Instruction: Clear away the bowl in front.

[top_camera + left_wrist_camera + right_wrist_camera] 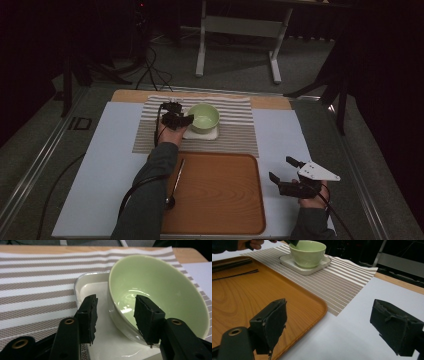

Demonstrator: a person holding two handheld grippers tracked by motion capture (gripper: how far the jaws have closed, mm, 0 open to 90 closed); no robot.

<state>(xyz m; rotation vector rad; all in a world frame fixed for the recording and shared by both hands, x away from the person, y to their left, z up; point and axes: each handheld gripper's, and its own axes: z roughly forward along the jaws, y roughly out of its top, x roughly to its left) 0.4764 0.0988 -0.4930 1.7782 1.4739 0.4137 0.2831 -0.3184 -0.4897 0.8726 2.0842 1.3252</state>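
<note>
A pale green bowl point(205, 116) point(160, 290) point(308, 255) stands on a white square plate point(210, 135) point(92, 287) point(312, 270) on a striped placemat point(235, 125) point(37, 277). My left gripper point(186, 119) point(115, 320) is at the bowl's left side and open. Its jaws straddle the rim, one inside the bowl and one outside over the plate, and a gap shows between the outer jaw and the bowl's wall. My right gripper point(281, 168) point(329, 325) is open and holds nothing. It hovers over the white sheet, right of the wooden tray point(220, 200) point(262, 290).
A dark spoon point(176, 180) lies along the tray's left edge. A white sheet point(110, 150) covers the table under the tray and the placemat. Behind the table stand a white table frame point(240, 30) and dark stands, with cables on the floor.
</note>
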